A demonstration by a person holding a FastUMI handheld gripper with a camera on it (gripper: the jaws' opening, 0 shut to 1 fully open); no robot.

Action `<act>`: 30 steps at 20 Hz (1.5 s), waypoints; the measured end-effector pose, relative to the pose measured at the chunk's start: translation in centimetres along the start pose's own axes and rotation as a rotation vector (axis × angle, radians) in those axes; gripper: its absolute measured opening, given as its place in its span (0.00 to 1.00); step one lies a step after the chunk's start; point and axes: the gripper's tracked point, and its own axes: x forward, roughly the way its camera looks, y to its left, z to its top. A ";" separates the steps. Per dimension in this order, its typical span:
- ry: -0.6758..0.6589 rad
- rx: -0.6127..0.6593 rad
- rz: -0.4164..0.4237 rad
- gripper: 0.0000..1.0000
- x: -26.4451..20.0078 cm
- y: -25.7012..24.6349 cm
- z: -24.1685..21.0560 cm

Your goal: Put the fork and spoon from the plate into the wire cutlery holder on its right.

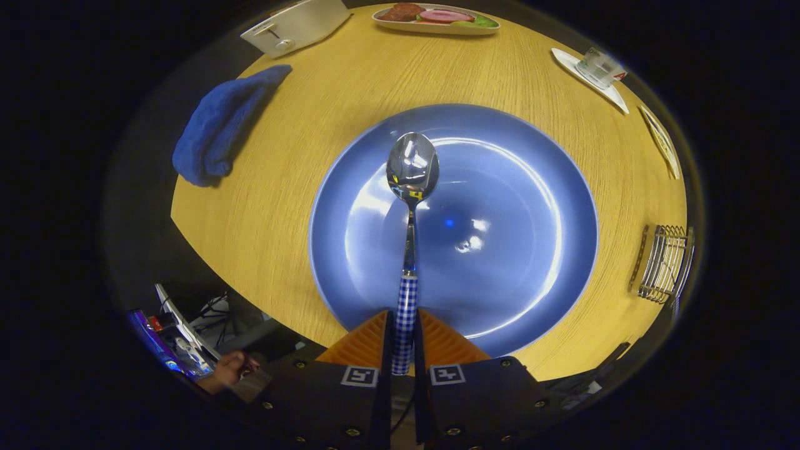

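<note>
The gripper (404, 350) pinched the checked handle of the spoon (411, 167), whose bowl pointed ahead above the blue plate (525, 250). The wire cutlery holder (666, 262) stood well off to the plate's right. No writing was legible.

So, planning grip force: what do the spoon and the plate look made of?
Spoon: polished metal bowl, mirror reflections; the checked handle, clamped between the gripper jaws, looks like plastic or ceramic. Plate: probably glazed ceramic, glossy blue with bright glare streaks.
</note>
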 end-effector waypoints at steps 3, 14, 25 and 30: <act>0.023 -0.050 0.004 0.05 0.2 -0.5 -0.5; 0.060 -0.133 -0.066 0.05 -4.7 -5.5 -1.5; 0.100 -0.118 -0.118 0.05 -9.9 -11.5 -4.1; 0.101 -0.098 -0.106 0.05 -11.7 -12.9 -5.0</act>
